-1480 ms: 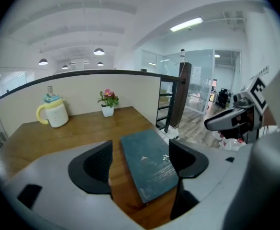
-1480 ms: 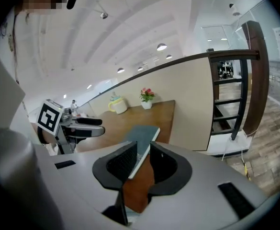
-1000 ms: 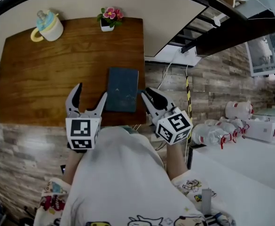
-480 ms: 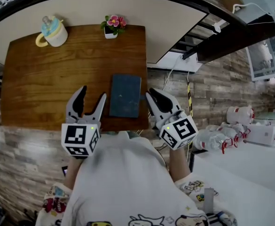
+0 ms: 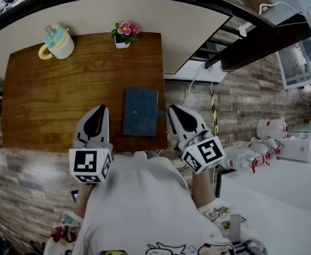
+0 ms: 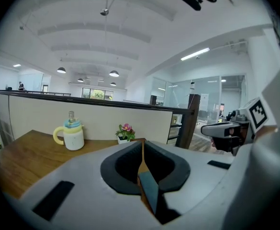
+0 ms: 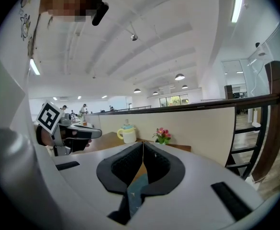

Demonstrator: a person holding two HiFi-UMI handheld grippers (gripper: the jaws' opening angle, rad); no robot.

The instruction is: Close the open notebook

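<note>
left tongs (image 5: 98, 110) and right tongs (image 5: 174, 110) just clamped shut, both empty
they flank the notebook (image 5: 141, 111), which lies closed on the tabletop (image 5: 54, 89), so I'd say job done.

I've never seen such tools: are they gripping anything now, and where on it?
Nothing is held. The left gripper and right gripper jaws have just closed on air; the blue notebook lies shut on the table between them.

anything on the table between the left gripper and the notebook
Nothing. In the head view only bare wood of the table shows between the shut left gripper and the closed notebook.
</note>
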